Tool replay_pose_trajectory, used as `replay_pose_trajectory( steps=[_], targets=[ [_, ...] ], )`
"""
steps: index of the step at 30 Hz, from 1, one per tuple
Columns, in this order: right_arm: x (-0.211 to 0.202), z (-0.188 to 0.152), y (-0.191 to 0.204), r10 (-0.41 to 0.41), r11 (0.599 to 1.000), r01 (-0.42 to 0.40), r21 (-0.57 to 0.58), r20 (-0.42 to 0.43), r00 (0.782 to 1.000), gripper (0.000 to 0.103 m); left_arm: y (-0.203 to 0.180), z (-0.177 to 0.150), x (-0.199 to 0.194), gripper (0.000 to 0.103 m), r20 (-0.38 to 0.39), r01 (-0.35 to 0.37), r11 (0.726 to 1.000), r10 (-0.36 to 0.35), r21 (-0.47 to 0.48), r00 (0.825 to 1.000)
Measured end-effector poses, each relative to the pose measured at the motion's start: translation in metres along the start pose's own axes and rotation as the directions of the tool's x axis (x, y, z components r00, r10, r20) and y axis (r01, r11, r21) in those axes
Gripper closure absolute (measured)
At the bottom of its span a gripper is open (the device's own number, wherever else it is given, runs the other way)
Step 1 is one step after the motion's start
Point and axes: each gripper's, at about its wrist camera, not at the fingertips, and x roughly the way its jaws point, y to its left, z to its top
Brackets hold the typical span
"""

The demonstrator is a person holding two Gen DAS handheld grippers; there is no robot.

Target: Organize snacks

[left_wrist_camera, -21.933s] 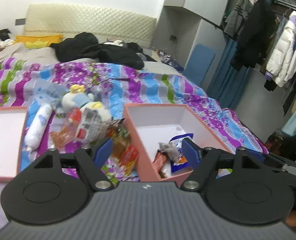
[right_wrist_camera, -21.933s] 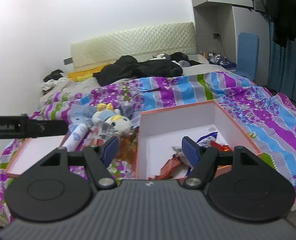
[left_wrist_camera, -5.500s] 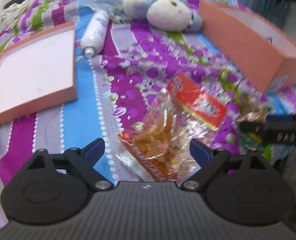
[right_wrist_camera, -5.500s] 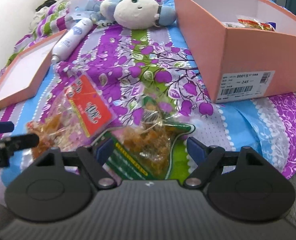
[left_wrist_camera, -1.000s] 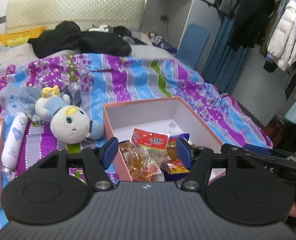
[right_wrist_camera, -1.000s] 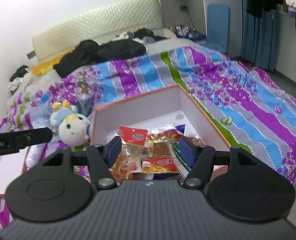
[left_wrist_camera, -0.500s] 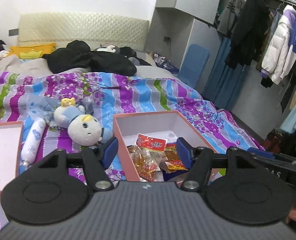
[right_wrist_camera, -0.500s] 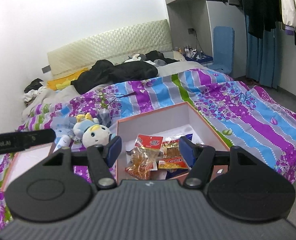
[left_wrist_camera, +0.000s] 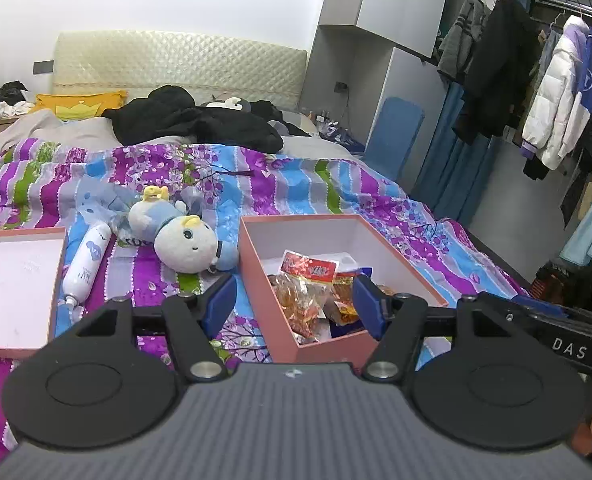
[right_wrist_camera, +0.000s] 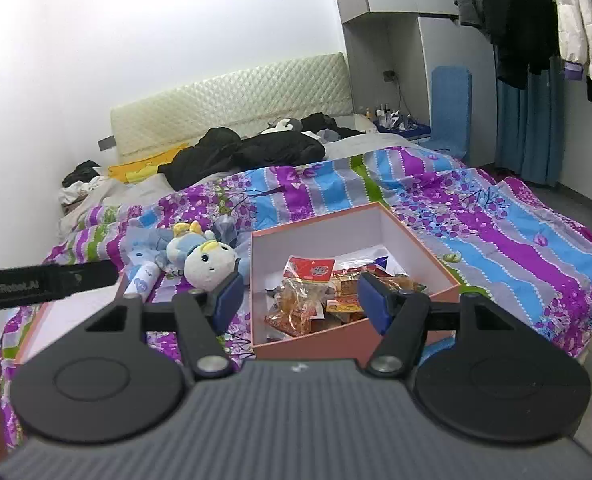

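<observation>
A pink shoebox [left_wrist_camera: 255, 264] [right_wrist_camera: 416, 240] sits open on the striped bedspread. Inside lie several snack packets, among them a clear bag with a red label [left_wrist_camera: 306, 268] [right_wrist_camera: 310, 270] and orange packets [left_wrist_camera: 342, 292] [right_wrist_camera: 348, 292]. My left gripper [left_wrist_camera: 293, 300] hovers open in front of the box's near end, nothing between its blue pads. My right gripper [right_wrist_camera: 300, 300] is likewise open and empty, held back from the box's near wall. The other gripper's black body shows at the right edge of the left wrist view and the left edge of the right wrist view.
The box lid [left_wrist_camera: 15, 280] lies upturned at the left. A white bottle [left_wrist_camera: 87, 264] [right_wrist_camera: 143, 278] and a blue-and-white plush toy [left_wrist_camera: 183, 236] [right_wrist_camera: 207, 260] rest between lid and box. Black clothing [left_wrist_camera: 191, 124] is piled near the headboard. Coats [left_wrist_camera: 556, 96] hang at the right.
Both grippers have drawn back and slightly up from the shoebox, which now looks smaller and farther away. The snack packets stay inside the box. Jaw width is unchanged.
</observation>
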Motion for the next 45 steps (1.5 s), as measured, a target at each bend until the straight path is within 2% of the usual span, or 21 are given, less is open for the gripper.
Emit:
replay_pose_trajectory(
  steps=[6,14,45],
  targets=[
    [-0.005,-0.011,-0.003,-0.02,1.0,0.02,0.005,0.007,1.0,0.038,-0.002,-0.017,-0.002,0.034,-0.015,-0.004,1.0,0.004,0.005,1.0],
    [-0.001,-0.022,0.0,-0.005,1.0,0.004,-0.01,-0.012,1.0,0.038,0.002,-0.033,0.0,0.034,-0.039,-0.026,1.0,0.025,-0.013,0.999],
    [0.002,-0.025,-0.002,-0.028,1.0,0.028,-0.007,-0.02,0.999,0.037,-0.002,-0.032,0.004,0.028,-0.033,-0.026,1.0,0.025,-0.007,0.999]
  ],
)
